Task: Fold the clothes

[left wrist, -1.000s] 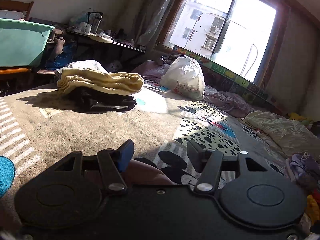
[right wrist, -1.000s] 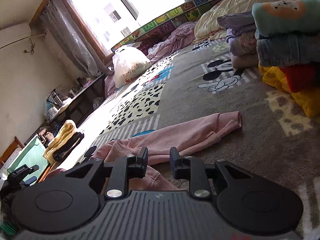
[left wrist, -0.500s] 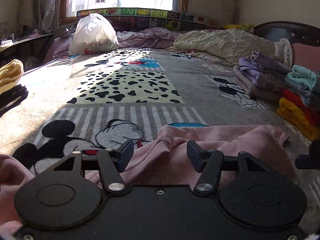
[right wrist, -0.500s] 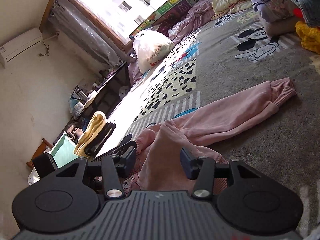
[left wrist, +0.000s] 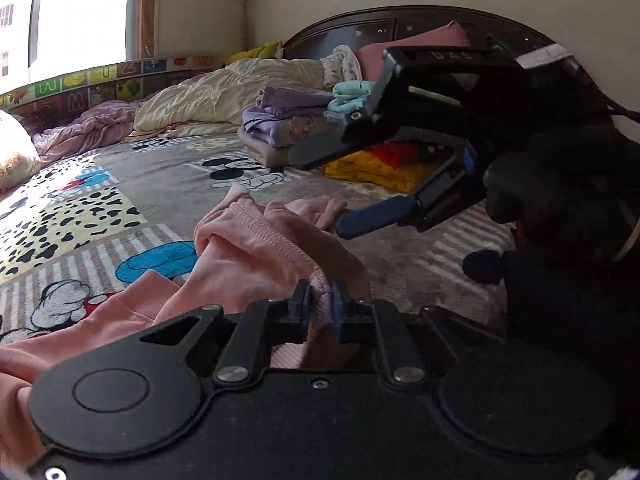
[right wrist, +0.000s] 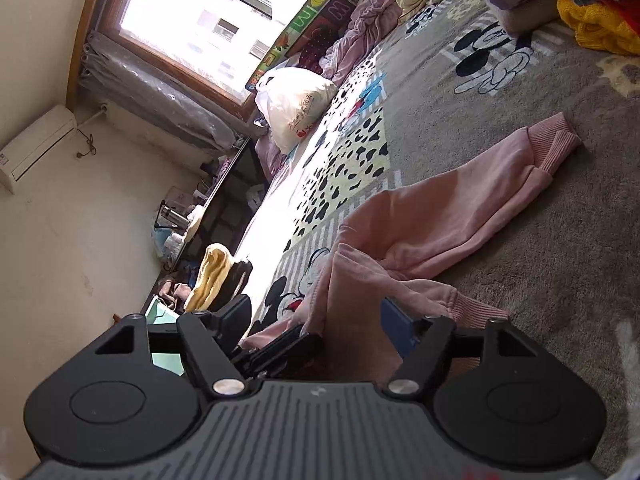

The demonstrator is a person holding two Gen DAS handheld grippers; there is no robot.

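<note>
Pinching a ribbed hem of the pink sweatshirt [left wrist: 256, 248], the left gripper [left wrist: 319, 305] has its jaws nearly closed on the fabric and lifts it off the blanket [left wrist: 168, 184]. Only the left wrist view shows the right gripper [left wrist: 352, 192] from outside: it hangs in the air to the right, jaws spread wide, one blue pad pointing at the bunched cloth, no fabric pinched between them. Right wrist view confirms that: right gripper [right wrist: 320, 320] jaws wide apart, pink sweatshirt [right wrist: 440, 208] heaped in the gap and rising between the fingers, not clamped. Only this view shows the far sleeve lying flat on the blanket, cuff toward the right, plus the room's left side: wall air conditioner [right wrist: 36, 148], window [right wrist: 208, 20] with bundled curtain, a cluttered dark side table [right wrist: 224, 200], a white plastic bag [right wrist: 296, 104] with red print too small to read, a folded yellow and black pile [right wrist: 220, 276] at the bed edge. Surface is a grey Mickey Mouse print blanket with a spotted panel. Left view adds the right side: cream duvet [left wrist: 224, 96], stack of folded clothes [left wrist: 296, 124] in purple, teal, red and yellow, dark headboard [left wrist: 400, 28]. Alphabet mat [left wrist: 80, 88] along the window wall, letters W and M legible. Faint lettering on the right gripper body, unreadable.
</note>
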